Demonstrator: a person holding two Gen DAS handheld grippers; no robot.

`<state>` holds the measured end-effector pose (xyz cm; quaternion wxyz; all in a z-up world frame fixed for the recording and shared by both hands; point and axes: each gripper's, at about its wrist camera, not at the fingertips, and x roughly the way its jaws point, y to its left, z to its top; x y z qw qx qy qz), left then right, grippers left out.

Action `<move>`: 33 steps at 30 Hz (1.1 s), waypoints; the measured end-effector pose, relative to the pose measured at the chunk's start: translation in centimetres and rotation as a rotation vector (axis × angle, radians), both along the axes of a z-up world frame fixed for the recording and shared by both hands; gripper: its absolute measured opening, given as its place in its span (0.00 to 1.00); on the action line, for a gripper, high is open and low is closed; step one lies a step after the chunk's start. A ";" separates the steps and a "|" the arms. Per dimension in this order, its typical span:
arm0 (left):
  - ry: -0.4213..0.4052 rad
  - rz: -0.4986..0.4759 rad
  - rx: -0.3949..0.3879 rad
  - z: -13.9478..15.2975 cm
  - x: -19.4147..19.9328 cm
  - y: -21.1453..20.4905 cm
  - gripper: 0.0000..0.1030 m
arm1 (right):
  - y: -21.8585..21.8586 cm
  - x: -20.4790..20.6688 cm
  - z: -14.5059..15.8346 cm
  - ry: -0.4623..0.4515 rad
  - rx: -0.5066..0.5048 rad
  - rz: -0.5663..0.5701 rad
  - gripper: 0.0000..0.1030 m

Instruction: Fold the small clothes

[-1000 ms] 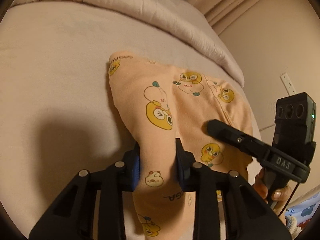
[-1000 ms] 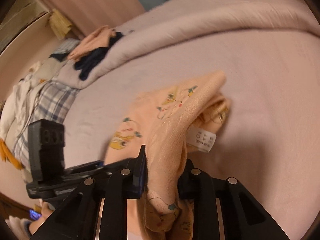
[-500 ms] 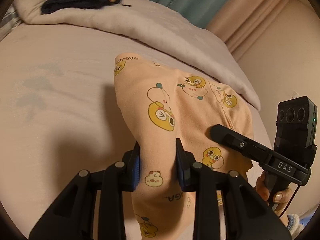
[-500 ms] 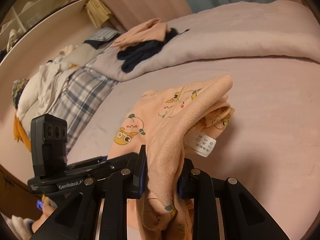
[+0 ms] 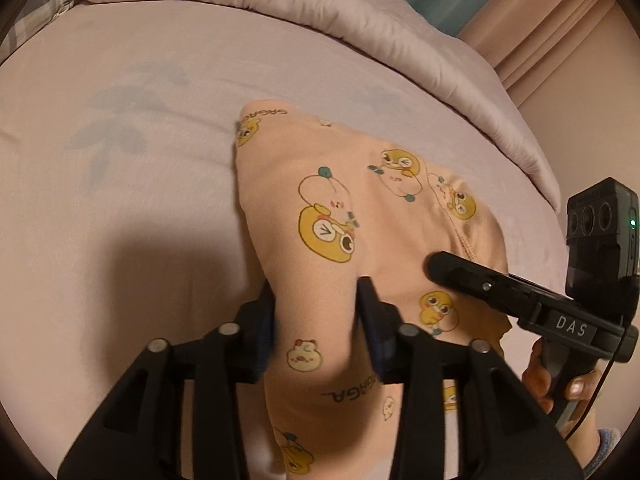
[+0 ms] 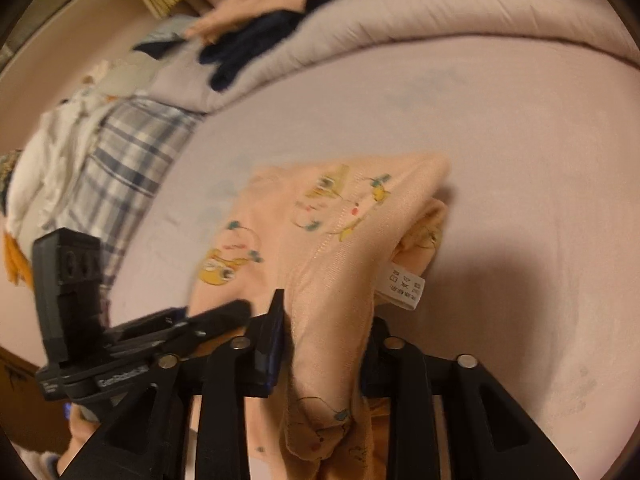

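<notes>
A peach garment (image 5: 360,208) printed with yellow ducks lies bunched on the pale pink bed sheet (image 5: 140,160). My left gripper (image 5: 318,296) has a raised ridge of it between its pads; the jaws are opening, and the cloth still fills the gap. In the right wrist view the same garment (image 6: 340,240) shows a white care label (image 6: 404,286). My right gripper (image 6: 326,312) holds another fold; its jaws are opening too, with cloth still touching both pads. Each gripper shows in the other's view, the right gripper (image 5: 460,276) and the left gripper (image 6: 236,308), close side by side.
A rolled pink duvet (image 5: 360,12) runs along the far side of the bed. Dark and peach clothes (image 6: 256,44) sit on it, with a plaid sheet (image 6: 128,152) and white laundry to the left. A hand (image 5: 560,392) grips the right handle.
Both grippers have carried the garment across the bed, so more of the duvet and the clothes pile shows. The jaws of both stand a little wider than before.
</notes>
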<state>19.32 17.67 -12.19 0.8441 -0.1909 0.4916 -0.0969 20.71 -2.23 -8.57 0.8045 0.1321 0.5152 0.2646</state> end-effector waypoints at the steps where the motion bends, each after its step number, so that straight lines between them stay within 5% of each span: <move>1: -0.002 0.002 0.003 0.2 0.4 0.2 0.43 | -0.3 -0.1 0.1 0.009 -0.003 -0.008 0.42; 6: -0.023 0.005 0.055 0.5 -2.5 1.0 0.59 | -1.6 -3.3 1.1 -0.014 -0.050 0.051 0.56; 11: -0.001 -0.009 0.095 -1.0 -3.5 0.5 0.66 | -0.9 -6.1 -0.5 -0.091 -0.284 0.105 0.57; 16: -0.003 0.006 0.136 0.2 -4.7 -0.3 0.65 | -1.5 -7.0 0.2 -0.082 -0.287 0.059 0.58; 21: -0.037 0.050 0.201 2.6 -7.2 -0.6 0.87 | -1.6 -10.1 1.9 -0.129 -0.313 0.069 0.63; 24: -0.045 0.072 0.239 3.7 -8.3 -0.8 1.00 | -2.1 -12.1 2.9 -0.169 -0.310 0.076 0.81; 26: -0.066 0.082 0.262 4.8 -9.4 -1.0 0.99 | -2.0 -13.4 3.6 -0.198 -0.327 0.082 0.88; 33: -0.070 0.101 0.340 7.7 -12.4 -2.0 0.99 | -0.9 -14.7 5.5 -0.252 -0.320 0.086 0.90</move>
